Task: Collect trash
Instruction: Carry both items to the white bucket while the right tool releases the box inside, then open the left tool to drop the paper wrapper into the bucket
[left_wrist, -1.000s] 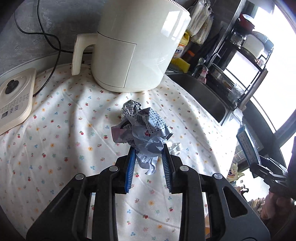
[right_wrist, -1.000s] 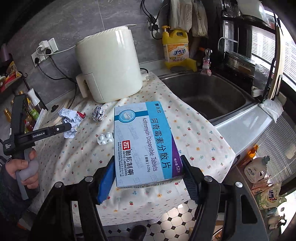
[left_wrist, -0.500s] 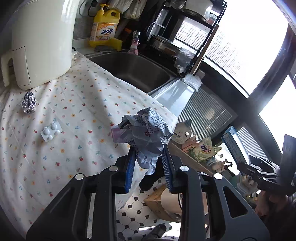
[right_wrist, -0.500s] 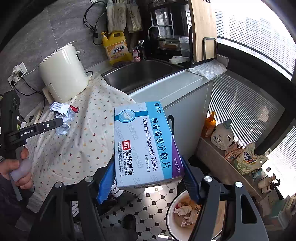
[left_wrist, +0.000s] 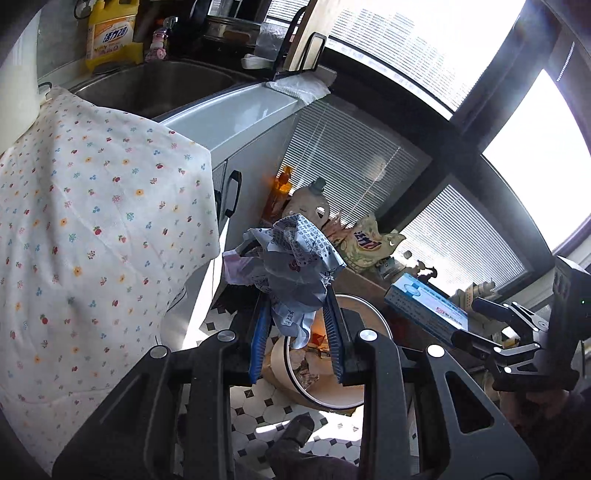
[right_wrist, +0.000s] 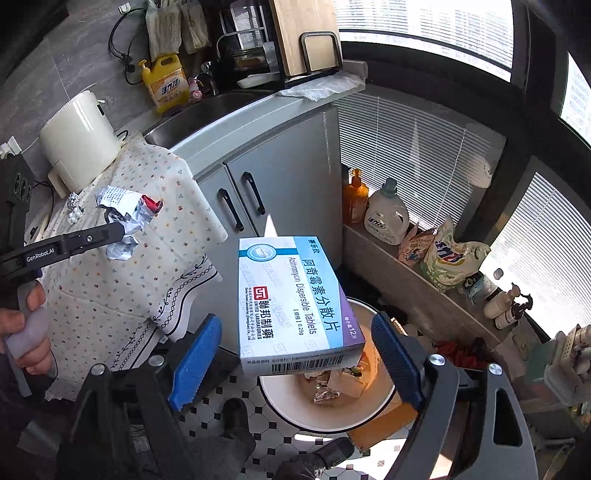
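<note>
The right hand-held gripper had just spread its jaws wide, and the medicine box that half a second earlier sat clamped between the blue pads now hung free in the gap, touching neither pad, directly above the white bin on the tiled floor. That looked like a release: the box should drop among the wrappers already lying in the bin. To the left, the left hand-held gripper was nearly closed, pinching the crumpled paper, and it had swung off the cloth-covered surface to hover over the same bin. Far left on the surface, a foil ball and a blister of pills remained uncollected.
</note>
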